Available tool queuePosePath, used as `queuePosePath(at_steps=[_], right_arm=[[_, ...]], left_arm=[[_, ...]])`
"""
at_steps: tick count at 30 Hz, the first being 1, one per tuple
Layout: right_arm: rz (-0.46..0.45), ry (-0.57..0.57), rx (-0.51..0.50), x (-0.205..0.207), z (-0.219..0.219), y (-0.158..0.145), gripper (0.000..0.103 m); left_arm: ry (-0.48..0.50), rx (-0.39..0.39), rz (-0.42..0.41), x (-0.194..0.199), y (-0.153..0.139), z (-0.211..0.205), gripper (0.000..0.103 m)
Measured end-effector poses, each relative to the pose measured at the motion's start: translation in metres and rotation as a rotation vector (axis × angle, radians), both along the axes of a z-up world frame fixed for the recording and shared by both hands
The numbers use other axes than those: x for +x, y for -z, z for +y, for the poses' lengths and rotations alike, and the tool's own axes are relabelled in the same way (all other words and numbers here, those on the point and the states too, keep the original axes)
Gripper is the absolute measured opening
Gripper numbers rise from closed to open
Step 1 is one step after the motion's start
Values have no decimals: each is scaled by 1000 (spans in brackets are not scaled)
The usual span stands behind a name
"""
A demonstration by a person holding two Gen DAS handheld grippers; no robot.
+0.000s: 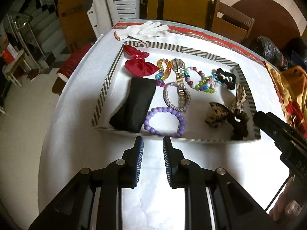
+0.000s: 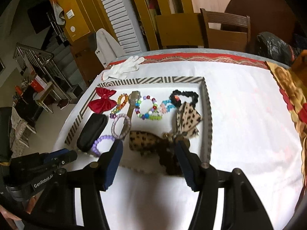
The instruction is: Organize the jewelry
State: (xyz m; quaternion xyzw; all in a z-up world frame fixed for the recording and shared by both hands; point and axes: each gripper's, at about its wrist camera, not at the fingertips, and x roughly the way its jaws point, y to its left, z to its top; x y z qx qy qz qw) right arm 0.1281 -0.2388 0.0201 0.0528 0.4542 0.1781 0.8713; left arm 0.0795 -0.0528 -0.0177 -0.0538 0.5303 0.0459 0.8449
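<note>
We are holding the right gripper (image 2: 149, 149) spread wide and empty just over the near edge of the striped tray (image 2: 208, 115), with the leopard bow (image 2: 144, 141) at 12 o'clock between its fingers, so we are thinking it is best to go down slowly and pinch only the bow. The left gripper (image 1: 152, 143) is a little open and empty, with the purple bead bracelet (image 1: 166, 121) at 12 o'clock. The fingers are hiding the bow's near end, and the dark scrunchie (image 2: 170, 164) is blurry

Table: white cloth (image 2: 239, 115) with a red patterned border along its far edge
Chairs: wooden chair (image 2: 226, 28) behind the table, upper right
Upper centre: white louvred panel (image 2: 119, 15) between yellow-brown wooden cabinets (image 2: 76, 5)
Upper left: staircase with metal railing (image 2: 36, 57)
Floor: pale, lower left (image 1: 21, 115)
</note>
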Motion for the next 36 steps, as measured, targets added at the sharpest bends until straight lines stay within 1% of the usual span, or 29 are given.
queuePosePath(at_steps=[2,4,7,18,22,25,30,36], right_arm=[[-3,-3,0,-8,-2,-1,60],[-5,-4,2,-16,-5,-3,60],[-12,-8,5,-26,-8,-7,60],[-22,-25,6,-51,-9,-17,61],[-27,-21,7,-54,-7,-21,62],[-38,-17,-7,-54,-4,-25,67],[-49,-15,-9,-53,-3,-32,67],[-46,-12,-6,-51,-5,-34,68]], left_arm=[[13,97,-3,-6,-3,-11,34],[32,153,-13,-14,-6,-19,34],[36,127,-18,-24,-10,-20,34],[5,119,-63,-43,-28,-22,34],[-5,115,-91,-47,-37,-24,34],[-10,117,-105,-47,-41,-25,34],[-15,114,-125,-47,-48,-26,34],[-16,111,-130,-46,-51,-27,34]])
